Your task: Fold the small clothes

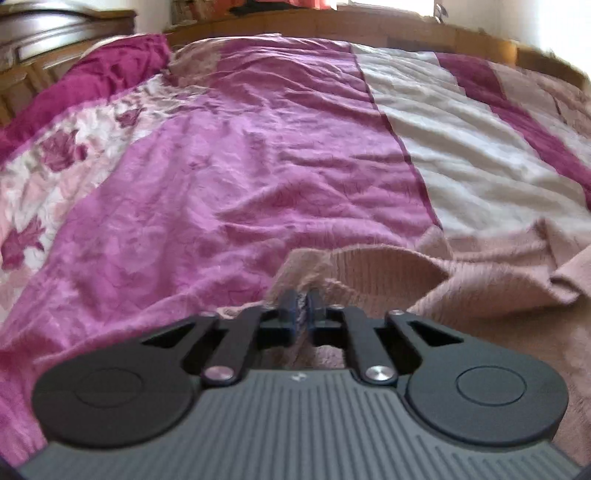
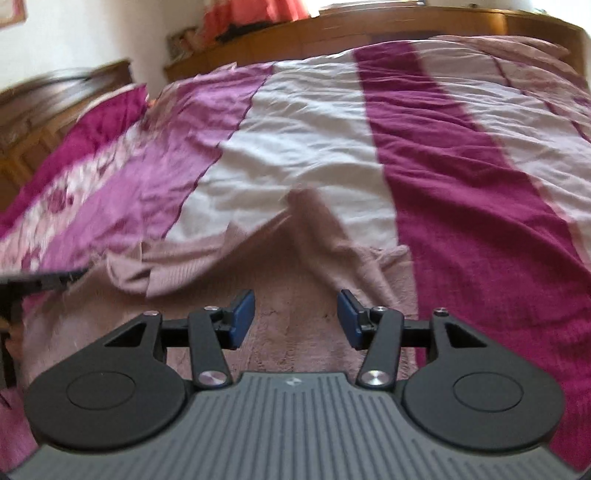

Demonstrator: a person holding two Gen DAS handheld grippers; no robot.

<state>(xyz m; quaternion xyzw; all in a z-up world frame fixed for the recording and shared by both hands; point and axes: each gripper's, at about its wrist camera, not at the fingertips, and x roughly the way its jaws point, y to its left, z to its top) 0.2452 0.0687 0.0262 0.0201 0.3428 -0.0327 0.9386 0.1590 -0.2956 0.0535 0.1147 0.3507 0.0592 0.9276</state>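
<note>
A dusty-pink knit sweater [image 1: 480,273] lies crumpled on the bed at the lower right of the left wrist view. My left gripper [image 1: 303,306] is shut on a fold of its ribbed edge, which stands up between the blue pads. In the right wrist view the same sweater [image 2: 295,258] spreads under and ahead of my right gripper [image 2: 296,319]. That gripper is open and empty, just above the knit. A peak of fabric rises ahead of it. The left gripper's black tip [image 2: 55,278] shows at the left edge.
The bed cover [image 1: 240,166] has pink, white [image 2: 303,140] and dark magenta [image 2: 461,166] stripes. A wooden headboard [image 2: 406,26] runs along the far side, with a wooden cabinet [image 1: 48,40] at the far left.
</note>
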